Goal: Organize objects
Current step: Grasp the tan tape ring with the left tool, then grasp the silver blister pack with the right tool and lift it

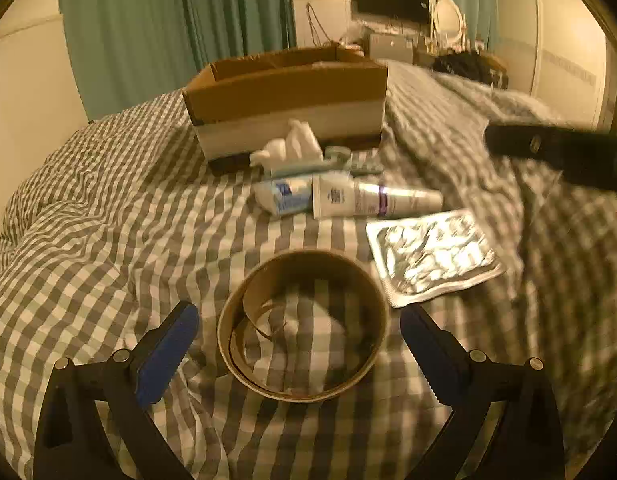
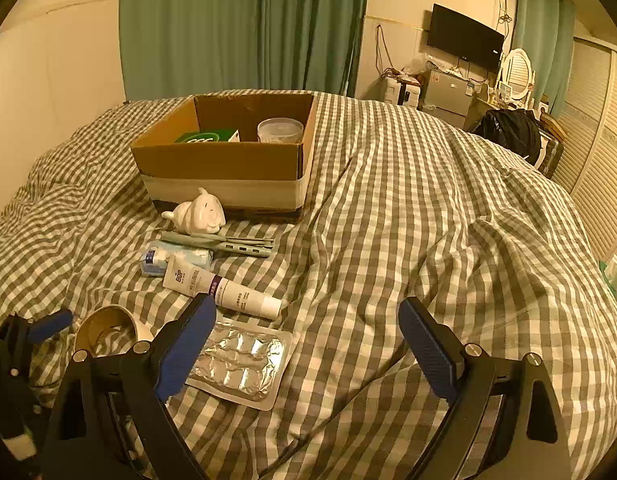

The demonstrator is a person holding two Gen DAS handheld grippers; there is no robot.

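Right gripper [image 1: 556, 152] blurred, cut off at frame edge.

Blister pack [image 2: 240, 362]: shiny crinkled foil. Box [image 2: 228, 160]: matt cardboard. Tape ring [image 1: 302, 326]: matt brown paper. Bedcover [image 2: 388, 240]: soft checked cloth. Tube [image 2: 222, 288]: smooth plastic.

The right tongs [image 2: 304, 344] hang spread wide over the checked bed [image 2: 388, 220] at lower centre. Under the left finger lies a foil blister pack [image 2: 244, 364], a white tube [image 2: 224, 288] just above it. A cardboard box [image 2: 224, 160] sits upper left, holding what may be a clear tub [image 2: 279, 130].
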